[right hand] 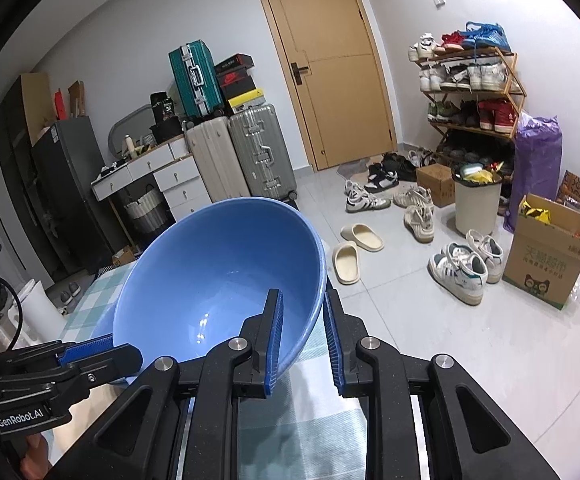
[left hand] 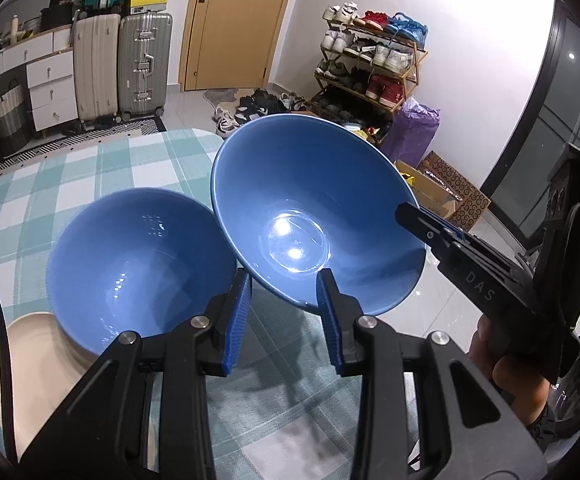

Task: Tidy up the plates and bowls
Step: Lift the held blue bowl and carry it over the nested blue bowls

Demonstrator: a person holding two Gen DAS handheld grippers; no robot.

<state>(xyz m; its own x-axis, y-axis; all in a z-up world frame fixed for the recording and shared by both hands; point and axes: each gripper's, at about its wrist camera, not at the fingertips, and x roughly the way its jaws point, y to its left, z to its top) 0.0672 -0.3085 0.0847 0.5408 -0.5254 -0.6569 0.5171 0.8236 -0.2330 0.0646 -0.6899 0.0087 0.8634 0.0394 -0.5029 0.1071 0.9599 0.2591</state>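
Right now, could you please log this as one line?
left gripper: grips lifted bowl | right gripper: grips same bowl | second bowl: on plate

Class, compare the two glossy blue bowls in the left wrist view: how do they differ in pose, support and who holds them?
The raised blue bowl is tilted and lifted off the checked tablecloth; the lower blue bowl sits upright on a beige plate. Both grippers, left and right, clamp the raised bowl's rim; no gripper holds the lower bowl. Both are empty, glossy and the same blue.
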